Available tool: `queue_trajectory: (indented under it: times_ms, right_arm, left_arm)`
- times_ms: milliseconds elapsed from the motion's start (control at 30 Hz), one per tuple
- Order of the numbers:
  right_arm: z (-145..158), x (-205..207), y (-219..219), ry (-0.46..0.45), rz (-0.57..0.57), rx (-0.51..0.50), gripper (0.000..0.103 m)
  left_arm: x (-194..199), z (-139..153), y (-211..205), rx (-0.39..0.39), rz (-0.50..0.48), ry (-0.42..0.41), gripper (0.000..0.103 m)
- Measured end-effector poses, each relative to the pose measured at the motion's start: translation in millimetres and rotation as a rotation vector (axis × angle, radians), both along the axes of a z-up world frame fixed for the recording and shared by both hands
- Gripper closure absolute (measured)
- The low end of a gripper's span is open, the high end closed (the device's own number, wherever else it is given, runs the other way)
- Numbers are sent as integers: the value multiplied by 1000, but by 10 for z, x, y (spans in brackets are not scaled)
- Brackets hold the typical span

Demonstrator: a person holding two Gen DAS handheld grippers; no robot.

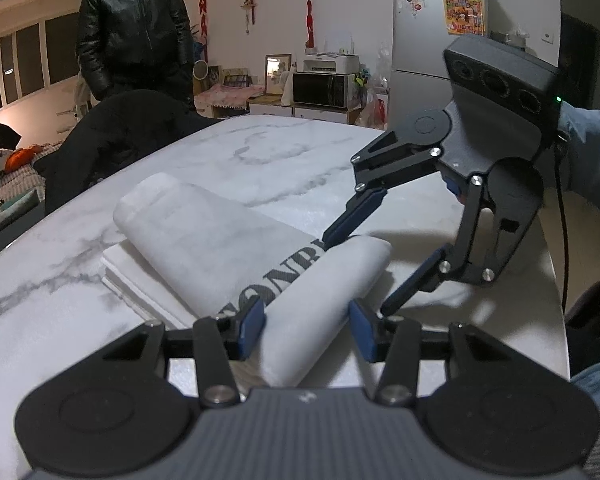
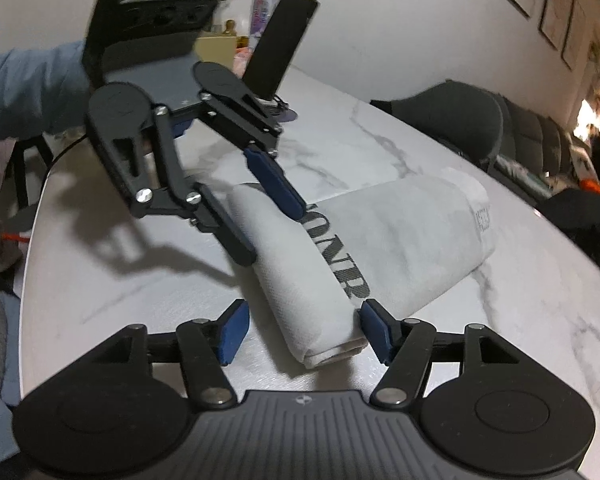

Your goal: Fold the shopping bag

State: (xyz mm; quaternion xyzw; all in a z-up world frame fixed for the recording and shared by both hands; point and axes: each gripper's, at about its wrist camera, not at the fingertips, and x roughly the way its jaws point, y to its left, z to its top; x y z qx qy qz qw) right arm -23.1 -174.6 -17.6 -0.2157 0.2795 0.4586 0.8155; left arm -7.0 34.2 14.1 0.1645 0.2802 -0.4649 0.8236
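Note:
A white fabric shopping bag (image 1: 204, 236) with dark lettering lies folded on the marble table (image 1: 60, 312). Its near edge is rolled over into a thick fold. My left gripper (image 1: 308, 328) is open, its blue pads close on either side of one end of that fold. My right gripper (image 1: 356, 276) is open and straddles the other end. In the right wrist view the rolled fold of the bag (image 2: 412, 232) lies between the pads of the right gripper (image 2: 304, 332), touching only the right one. The left gripper (image 2: 274, 236) has one finger over the roll and one beside it.
A person in a black jacket (image 1: 134, 28) stands beyond the table, behind a dark chair (image 1: 116, 140). A phone on a stand (image 2: 284, 40) sits at the table's far end. Another grey chair (image 2: 452, 120) is at the table's side. A fridge (image 1: 440, 20) and a microwave (image 1: 320, 90) line the wall.

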Motion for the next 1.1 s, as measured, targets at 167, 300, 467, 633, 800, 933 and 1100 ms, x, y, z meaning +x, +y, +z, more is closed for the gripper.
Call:
queue_trajectory:
  times_ms: [167, 300, 467, 633, 800, 933, 1100]
  right_arm:
    - [-45, 62, -87, 46, -26, 62, 42]
    - [-47, -67, -75, -60, -14, 41, 42]
    - [-37, -194, -122, -151, 2, 31, 42]
    - [22, -295, -176, -201, 38, 45, 42]
    - [38, -336, -163, -194, 85, 64, 43]
    - [3, -277, -157, -163, 91, 70, 43]
    - [-11, -282, -148, -154, 94, 64, 42]
  left_arm:
    - [-19, -3, 13, 5, 4, 3, 58]
    - [19, 14, 30, 0, 4, 34, 58]
    - [57, 28, 51, -9, 0, 64, 58]
    - [88, 34, 57, -16, -4, 88, 58]
    - [122, 36, 56, -19, -9, 105, 58]
    - [149, 35, 63, -27, -10, 118, 58]
    - [168, 40, 68, -32, -12, 130, 57]
